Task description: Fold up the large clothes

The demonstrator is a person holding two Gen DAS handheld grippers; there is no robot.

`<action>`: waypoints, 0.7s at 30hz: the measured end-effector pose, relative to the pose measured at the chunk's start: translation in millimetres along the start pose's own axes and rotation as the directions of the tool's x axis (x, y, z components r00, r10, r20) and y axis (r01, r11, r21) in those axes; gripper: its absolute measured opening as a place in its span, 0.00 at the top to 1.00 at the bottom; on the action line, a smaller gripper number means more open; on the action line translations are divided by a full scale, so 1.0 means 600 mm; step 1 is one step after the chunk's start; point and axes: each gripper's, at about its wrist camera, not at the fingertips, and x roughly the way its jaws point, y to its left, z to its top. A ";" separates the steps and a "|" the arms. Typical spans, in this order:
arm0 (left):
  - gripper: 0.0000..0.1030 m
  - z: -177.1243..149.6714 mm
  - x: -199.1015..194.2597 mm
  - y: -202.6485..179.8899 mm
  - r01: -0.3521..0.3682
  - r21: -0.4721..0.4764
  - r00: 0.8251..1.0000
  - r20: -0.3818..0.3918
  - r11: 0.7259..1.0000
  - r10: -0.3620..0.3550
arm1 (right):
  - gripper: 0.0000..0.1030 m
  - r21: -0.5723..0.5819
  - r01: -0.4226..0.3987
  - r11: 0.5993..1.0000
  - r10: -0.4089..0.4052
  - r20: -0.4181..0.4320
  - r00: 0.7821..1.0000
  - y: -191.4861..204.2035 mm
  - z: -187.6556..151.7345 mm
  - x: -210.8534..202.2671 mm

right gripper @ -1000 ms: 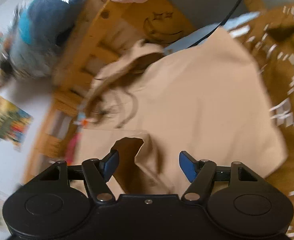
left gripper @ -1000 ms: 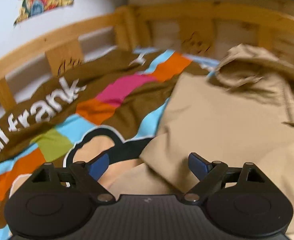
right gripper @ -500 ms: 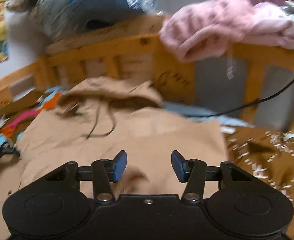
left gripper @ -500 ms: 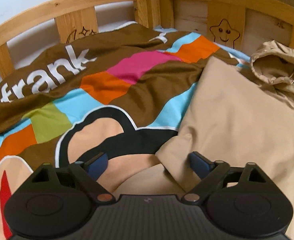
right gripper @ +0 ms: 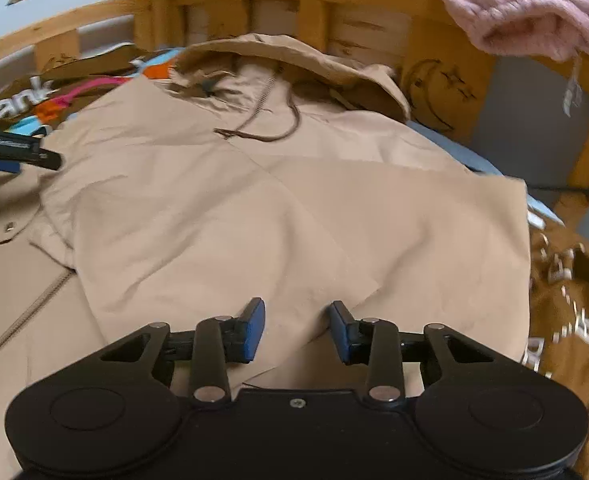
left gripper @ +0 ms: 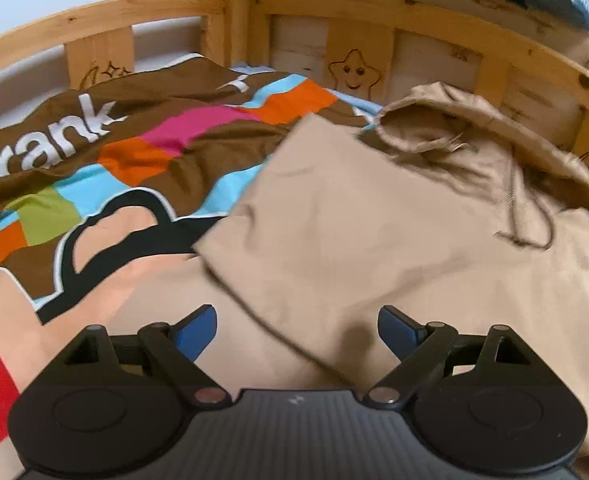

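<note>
A beige hooded jacket [right gripper: 230,208] lies flat on the bed, hood [right gripper: 294,56] toward the wooden headboard, with both sleeves folded across its front. My right gripper [right gripper: 296,328] hovers over the near edge of the folded sleeve. Its jaws are closing, the fabric lies below them and the pads press on nothing. My left gripper [left gripper: 296,326] stands open wide over the jacket's left side, where a folded sleeve edge [left gripper: 254,304] runs between the fingers, untouched. The left gripper [right gripper: 14,148] also shows at the left edge of the right wrist view.
A colourful brown duvet [left gripper: 94,168] covers the bed left of the jacket. The wooden bed rail [left gripper: 374,8] runs around the back. A pink knitted garment [right gripper: 526,8] hangs over the rail at the right. A brown patterned cover [right gripper: 566,304] lies right of the jacket.
The right gripper rolled from tilted to level and its jaws narrowed, the sleeve left lying across the jacket. The left gripper swung toward the jacket and stayed open.
</note>
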 end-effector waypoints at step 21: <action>0.01 0.228 -0.169 -0.170 -0.089 -0.023 0.993 0.075 0.996 0.091 | 0.43 0.362 -0.185 0.914 0.099 0.245 0.965 -0.221 0.300 0.152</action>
